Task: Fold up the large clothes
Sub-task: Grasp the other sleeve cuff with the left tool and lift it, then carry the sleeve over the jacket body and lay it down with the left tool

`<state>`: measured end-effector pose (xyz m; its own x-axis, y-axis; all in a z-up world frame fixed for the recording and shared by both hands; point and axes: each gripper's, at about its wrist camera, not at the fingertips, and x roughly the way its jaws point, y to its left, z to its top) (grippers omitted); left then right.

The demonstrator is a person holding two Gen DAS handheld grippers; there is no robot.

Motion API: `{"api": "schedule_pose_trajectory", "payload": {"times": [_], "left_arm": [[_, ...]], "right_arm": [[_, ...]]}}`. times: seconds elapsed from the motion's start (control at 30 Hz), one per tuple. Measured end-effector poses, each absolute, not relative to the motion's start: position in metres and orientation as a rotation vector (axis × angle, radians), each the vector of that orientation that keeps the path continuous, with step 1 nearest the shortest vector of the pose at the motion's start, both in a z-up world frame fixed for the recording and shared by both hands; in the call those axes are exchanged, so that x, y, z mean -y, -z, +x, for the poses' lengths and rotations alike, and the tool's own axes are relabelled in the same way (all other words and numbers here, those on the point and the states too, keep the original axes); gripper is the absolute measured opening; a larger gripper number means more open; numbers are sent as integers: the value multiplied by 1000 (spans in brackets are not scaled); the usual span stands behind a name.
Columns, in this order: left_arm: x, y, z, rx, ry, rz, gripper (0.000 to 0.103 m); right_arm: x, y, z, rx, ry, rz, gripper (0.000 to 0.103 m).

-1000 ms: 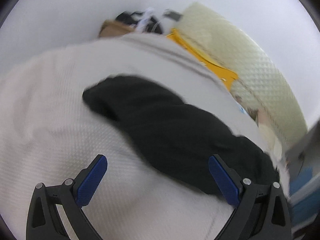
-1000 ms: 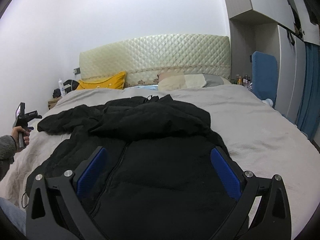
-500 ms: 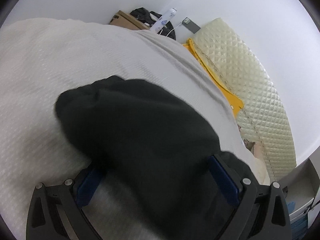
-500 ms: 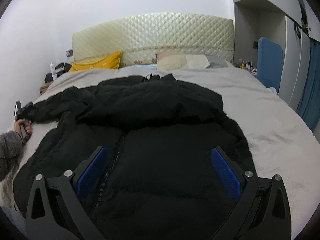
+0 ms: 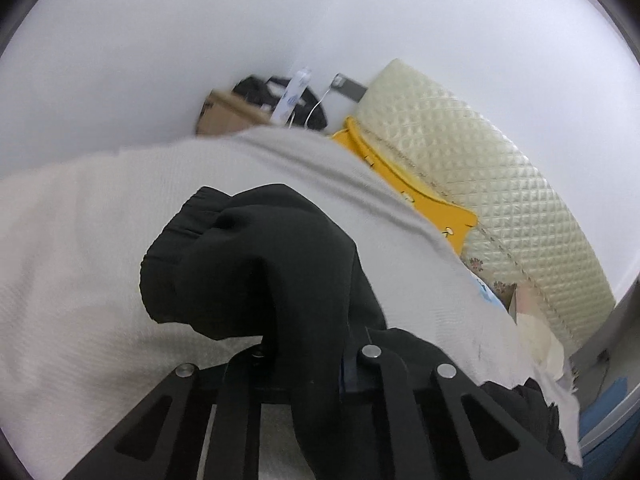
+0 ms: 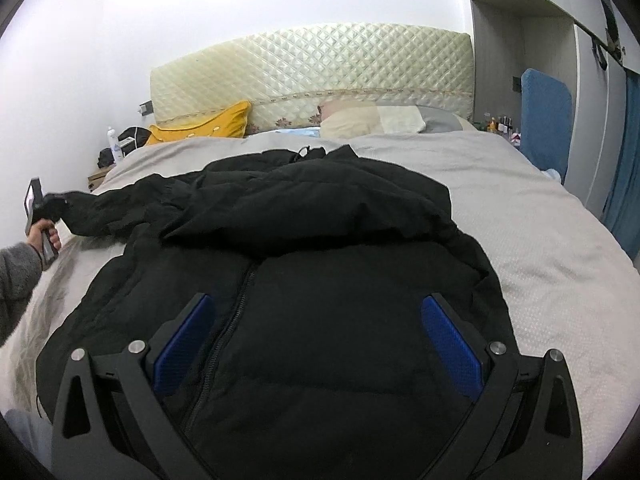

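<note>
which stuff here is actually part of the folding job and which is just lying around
Part of the job:
black jacket
its sleeve, clamped in the left gripper
right gripper, open above the jacket
bed it lies on

Just lying about:
yellow pillow
beige pillow
white bottle

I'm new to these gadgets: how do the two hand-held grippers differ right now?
The left hand-held gripper is shut on the black jacket's sleeve; the right hand-held gripper is open, holding nothing, above the jacket's zipped front. Only the right one's blue pads show. Both have black frames.
</note>
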<state>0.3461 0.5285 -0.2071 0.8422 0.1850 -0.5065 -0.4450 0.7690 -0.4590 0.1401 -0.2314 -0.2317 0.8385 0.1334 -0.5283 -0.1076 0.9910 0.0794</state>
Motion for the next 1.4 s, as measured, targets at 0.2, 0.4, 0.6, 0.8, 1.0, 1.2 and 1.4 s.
{"api": "schedule_pose_trajectory", "payload": {"times": [0.2,0.4,0.6,0.8,1.0,1.2,1.4], "left_arm": [[-479,130,325,-436,-342,-488,12],[-413,72,309,-431,-303,-347,12],[-346,14,292,-391,-238,-276,12],[-269,-43,287,-366,-184,-148,8],[-186,-76,285,-327,-101,-55,6],[-78,-80,287,-339,39,39,5],[40,-47,296,-386,189,150,5]], "right_arm": [[240,219,127,-522,-152,60,103],[246,205,109,-467,-171,43,103],[257,193,91,-420,-200,10,103],[281,185,89,-395,-188,57,103],[303,175,86,-367,-170,54,103],[324,173,85,-372,-160,83,103],[341,171,91,-387,-183,111,103]]}}
